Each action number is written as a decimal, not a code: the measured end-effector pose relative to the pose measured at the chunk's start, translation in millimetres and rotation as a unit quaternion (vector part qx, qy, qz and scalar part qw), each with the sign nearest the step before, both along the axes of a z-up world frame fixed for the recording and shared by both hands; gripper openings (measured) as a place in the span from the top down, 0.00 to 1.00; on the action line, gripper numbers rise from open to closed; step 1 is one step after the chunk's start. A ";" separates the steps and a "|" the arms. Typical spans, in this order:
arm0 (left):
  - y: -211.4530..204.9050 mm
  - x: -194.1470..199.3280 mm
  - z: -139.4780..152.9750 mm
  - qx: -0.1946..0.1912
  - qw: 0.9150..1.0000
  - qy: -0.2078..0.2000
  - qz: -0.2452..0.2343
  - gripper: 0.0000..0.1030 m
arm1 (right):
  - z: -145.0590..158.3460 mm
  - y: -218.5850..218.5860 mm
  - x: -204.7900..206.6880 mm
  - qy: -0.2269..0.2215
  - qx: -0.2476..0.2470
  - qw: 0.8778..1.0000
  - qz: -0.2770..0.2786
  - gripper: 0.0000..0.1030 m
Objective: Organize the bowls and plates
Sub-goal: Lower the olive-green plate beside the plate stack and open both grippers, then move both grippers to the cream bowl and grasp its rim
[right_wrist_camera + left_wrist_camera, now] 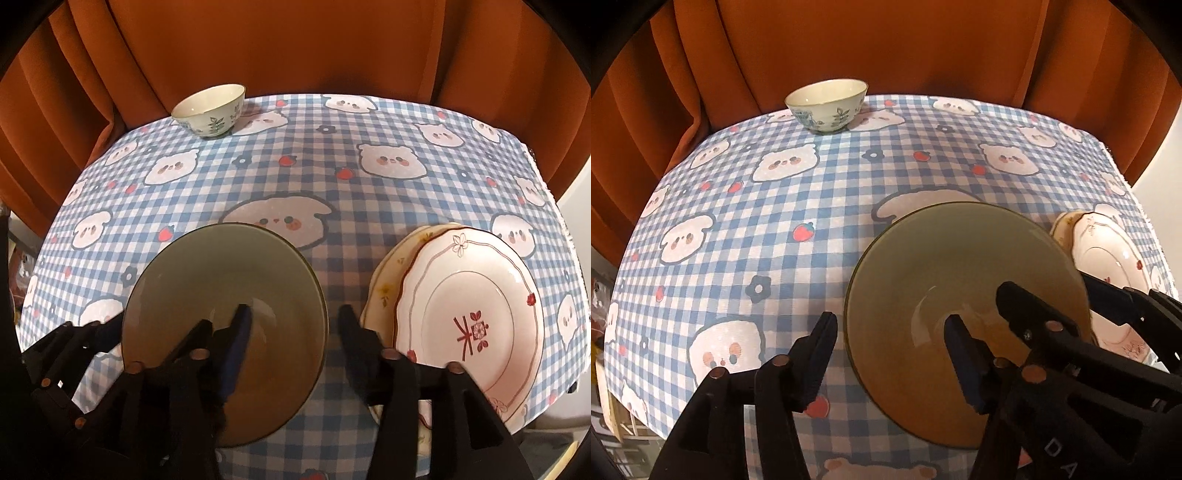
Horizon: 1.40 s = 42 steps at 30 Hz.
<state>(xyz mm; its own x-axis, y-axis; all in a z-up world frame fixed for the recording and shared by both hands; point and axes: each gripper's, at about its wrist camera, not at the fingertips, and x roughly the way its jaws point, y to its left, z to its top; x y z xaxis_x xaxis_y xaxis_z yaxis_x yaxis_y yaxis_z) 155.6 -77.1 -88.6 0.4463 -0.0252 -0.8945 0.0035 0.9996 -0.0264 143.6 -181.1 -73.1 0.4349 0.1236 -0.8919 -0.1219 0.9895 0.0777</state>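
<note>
A wide olive-green bowl (960,258) (221,266) sits on the checked tablecloth near the front. My left gripper (890,319) stands open astride the bowl's left rim, with one finger outside and one inside, and its pads are clear of the wall. My right gripper (294,309) is open astride the right rim in the same way. To the right of the bowl, a pink-white plate (472,295) (1108,251) with a red edge lies on a cream plate (384,288). A small white bowl (827,107) (210,110) with a blue-green leaf pattern stands at the far left edge.
The table (775,240) wears a blue checked cloth with bear and strawberry prints. An orange curtain (886,44) hangs close behind its far edge. The stacked plates reach near the table's right edge.
</note>
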 end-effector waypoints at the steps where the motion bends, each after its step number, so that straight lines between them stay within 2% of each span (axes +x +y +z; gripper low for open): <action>1: 0.8 -1.4 3.0 -0.002 1.000 -0.002 -0.001 0.36 | 1.9 0.8 -1.7 -0.003 0.000 1.000 0.000 0.43; 6: 9.5 -3.5 18.2 -0.010 1.000 -0.017 -0.007 0.30 | 16.8 7.4 -5.8 -0.015 0.003 1.000 0.001 0.41; 9: 18.1 -1.8 26.0 -0.011 1.000 -0.027 -0.010 0.27 | 26.0 15.5 -5.1 -0.028 0.004 1.000 -0.003 0.36; 22: 76.0 22.3 67.2 -0.009 0.998 -0.055 -0.004 0.27 | 69.6 68.5 19.8 -0.055 0.011 0.998 -0.012 0.35; 33: 133.3 67.2 91.1 0.004 0.995 -0.098 0.013 0.27 | 101.2 122.2 64.7 -0.097 0.017 0.995 -0.029 0.34; 42: 156.4 117.7 92.4 0.001 0.995 -0.102 -0.002 0.26 | 107.2 150.8 111.1 -0.109 0.015 0.992 -0.060 0.34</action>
<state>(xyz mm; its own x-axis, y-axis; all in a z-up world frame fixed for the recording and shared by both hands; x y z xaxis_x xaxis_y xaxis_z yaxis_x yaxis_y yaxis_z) 273.2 79.4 3.9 0.6186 -0.0255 -0.7853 0.0124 0.9997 -0.0227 254.6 -30.3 34.0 0.6305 0.0851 -0.7715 -0.0215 0.9955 0.0923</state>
